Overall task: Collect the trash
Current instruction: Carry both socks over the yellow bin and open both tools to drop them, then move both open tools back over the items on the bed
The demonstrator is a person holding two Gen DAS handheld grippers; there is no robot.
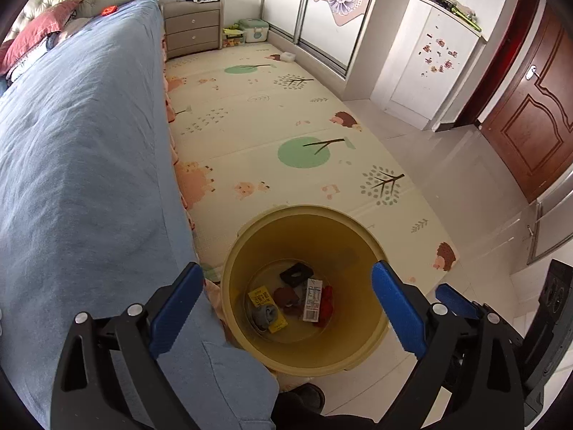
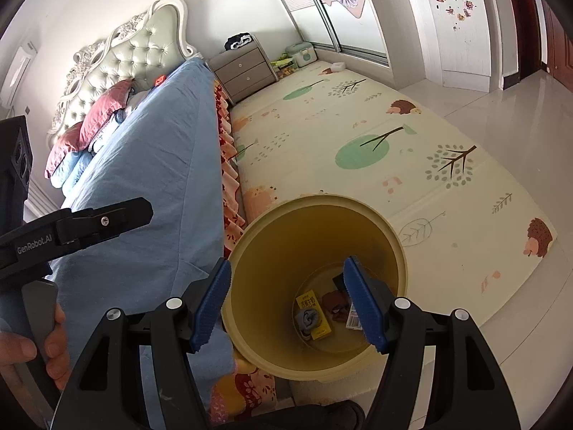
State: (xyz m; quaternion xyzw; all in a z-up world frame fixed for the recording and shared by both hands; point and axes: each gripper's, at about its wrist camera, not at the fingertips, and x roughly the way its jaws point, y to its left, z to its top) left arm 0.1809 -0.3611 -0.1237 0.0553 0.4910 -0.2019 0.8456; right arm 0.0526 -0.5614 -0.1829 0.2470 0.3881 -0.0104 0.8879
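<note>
A yellow bin (image 1: 247, 251) stands on the floor beside the bed; it also shows in the right wrist view (image 2: 286, 236). Inside lie several pieces of trash: a yellow carton (image 1: 263, 297), a white carton (image 1: 312, 299), a black piece (image 1: 296, 274), a brown piece (image 1: 285, 296) and a grey wad (image 1: 264, 315). My left gripper (image 1: 286, 304) is open and empty above the bin. My right gripper (image 2: 288, 302) is open and empty above the bin too. The yellow carton (image 2: 309, 302) shows between its fingers.
The bed with a blue cover (image 1: 82, 143) fills the left. A patterned play mat (image 1: 286, 114) covers the floor beyond the bin. A nightstand (image 1: 191, 27), a small green box (image 1: 253, 30), a sliding wardrobe (image 1: 322, 14) and a brown door (image 1: 530, 114) stand farther off.
</note>
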